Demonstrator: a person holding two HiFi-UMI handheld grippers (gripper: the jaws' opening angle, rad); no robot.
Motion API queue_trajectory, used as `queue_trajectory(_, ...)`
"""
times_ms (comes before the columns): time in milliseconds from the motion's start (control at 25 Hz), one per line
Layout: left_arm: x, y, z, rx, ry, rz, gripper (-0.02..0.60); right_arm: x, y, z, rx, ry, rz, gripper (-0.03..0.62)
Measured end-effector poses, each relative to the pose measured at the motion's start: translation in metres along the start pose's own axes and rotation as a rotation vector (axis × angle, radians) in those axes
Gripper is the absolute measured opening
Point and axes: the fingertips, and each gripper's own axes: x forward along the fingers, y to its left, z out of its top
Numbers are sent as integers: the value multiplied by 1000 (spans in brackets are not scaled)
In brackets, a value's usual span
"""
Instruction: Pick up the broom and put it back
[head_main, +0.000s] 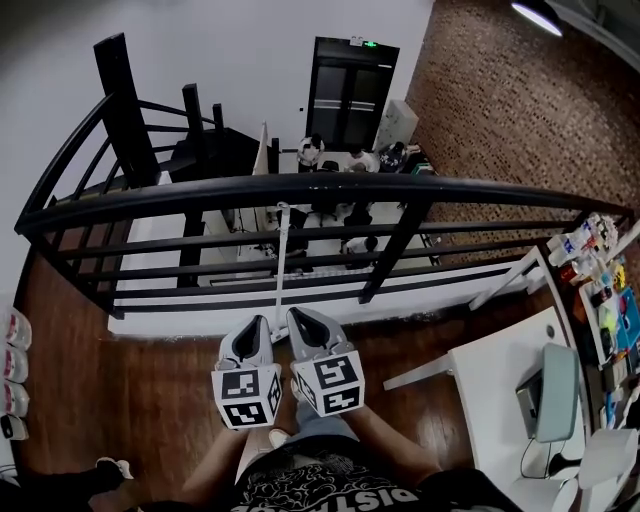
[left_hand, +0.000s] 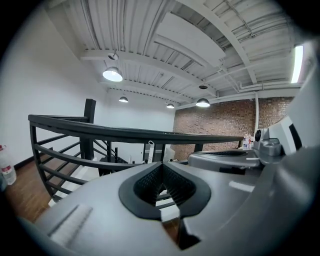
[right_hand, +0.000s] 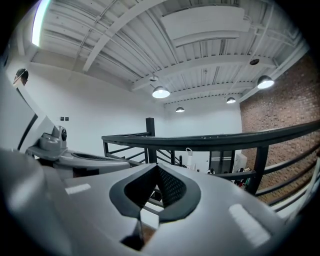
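Note:
The broom's thin white handle (head_main: 279, 262) stands upright against the black railing (head_main: 300, 186), just beyond my two grippers. Its head is hidden behind them. The handle's top shows past the rail in the left gripper view (left_hand: 151, 145) and in the right gripper view (right_hand: 189, 152). My left gripper (head_main: 258, 322) and right gripper (head_main: 298, 316) sit side by side, pointing at the railing, a little short of the handle. The left gripper (left_hand: 161, 164) has its jaws together with nothing between them. The right gripper (right_hand: 156, 166) is likewise shut and holds nothing.
The railing edges a wooden floor (head_main: 150, 390) above a lower level. A white table (head_main: 495, 375) with a grey device stands at the right, and a shelf of small items (head_main: 605, 300) beyond it. Bottles (head_main: 12, 360) line the left edge. A brick wall (head_main: 520, 110) rises on the right.

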Motion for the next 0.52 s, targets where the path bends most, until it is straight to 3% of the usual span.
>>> queue_trajectory(520,-18,1,-9,16,-5,-9,5,-9,19,-7,-4,5,-3,0)
